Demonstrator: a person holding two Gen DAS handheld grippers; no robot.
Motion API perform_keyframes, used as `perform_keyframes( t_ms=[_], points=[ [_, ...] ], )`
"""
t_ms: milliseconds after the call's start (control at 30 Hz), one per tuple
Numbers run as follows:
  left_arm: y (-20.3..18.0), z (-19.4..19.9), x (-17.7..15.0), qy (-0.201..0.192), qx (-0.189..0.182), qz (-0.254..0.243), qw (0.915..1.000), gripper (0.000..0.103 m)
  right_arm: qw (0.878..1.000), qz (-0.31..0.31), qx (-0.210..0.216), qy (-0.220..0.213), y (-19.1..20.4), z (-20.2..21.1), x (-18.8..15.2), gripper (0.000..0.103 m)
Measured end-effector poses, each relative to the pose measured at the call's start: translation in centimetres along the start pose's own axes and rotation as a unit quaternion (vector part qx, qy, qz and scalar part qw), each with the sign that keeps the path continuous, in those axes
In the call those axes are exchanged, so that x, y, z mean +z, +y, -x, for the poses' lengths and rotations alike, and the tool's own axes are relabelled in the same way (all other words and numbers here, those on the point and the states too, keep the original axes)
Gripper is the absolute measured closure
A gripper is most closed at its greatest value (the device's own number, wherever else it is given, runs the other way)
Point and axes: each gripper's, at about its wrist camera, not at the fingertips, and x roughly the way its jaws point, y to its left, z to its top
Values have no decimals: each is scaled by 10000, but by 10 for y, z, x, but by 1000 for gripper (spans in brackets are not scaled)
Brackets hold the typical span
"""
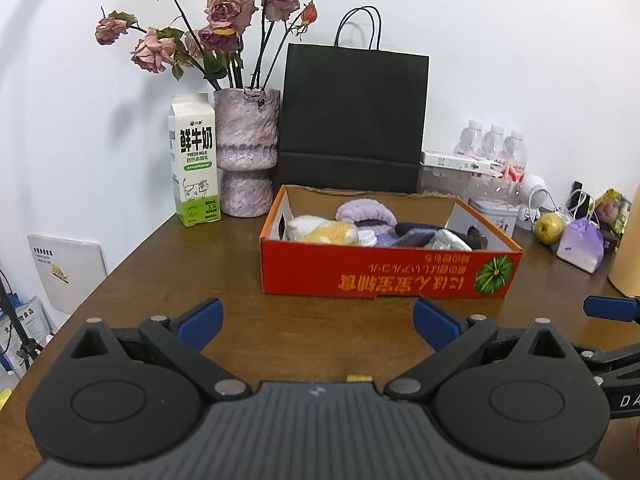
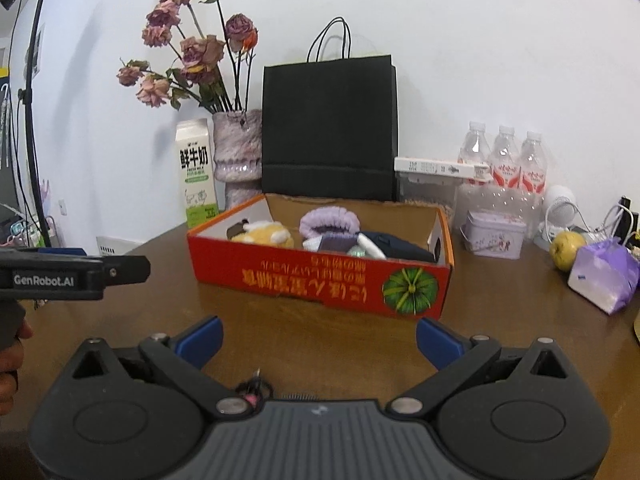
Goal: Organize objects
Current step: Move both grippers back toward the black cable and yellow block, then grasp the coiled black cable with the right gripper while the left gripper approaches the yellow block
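Hovering short of the red box (image 1: 390, 276) on the tabletop (image 1: 200, 280), the left gripper (image 1: 318, 320) and right gripper (image 2: 318, 338) had their jaws spread, empty. Reaching over the near wall before closing on one soft item seemed wise.

Red cardboard box (image 1: 390, 270) of soft items mid-table (image 1: 180, 280) — left gripper (image 1: 318, 320) jaws wide apart; milk carton (image 1: 195, 160), vase (image 1: 246, 152) along back edge.

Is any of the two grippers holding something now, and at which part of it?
Nothing is held. The left gripper and the right gripper are both open and empty, short of the red box.
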Motion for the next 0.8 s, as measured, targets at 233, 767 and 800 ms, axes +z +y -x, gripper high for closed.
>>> perform_keyframes(
  t_ms=[233,767,800],
  points=[
    [8,13,-17,73,-64,-50,9999,0,9999,19,-121,-22,11,13,-23,0],
    [36,20,-41,196,-59,-95,9997,0,9992,93,-310,223,27,22,-56,0],
    [38,20,-42,196,-68,-94,9997,0,9992,103,-316,223,28,23,-56,0]
  ],
)
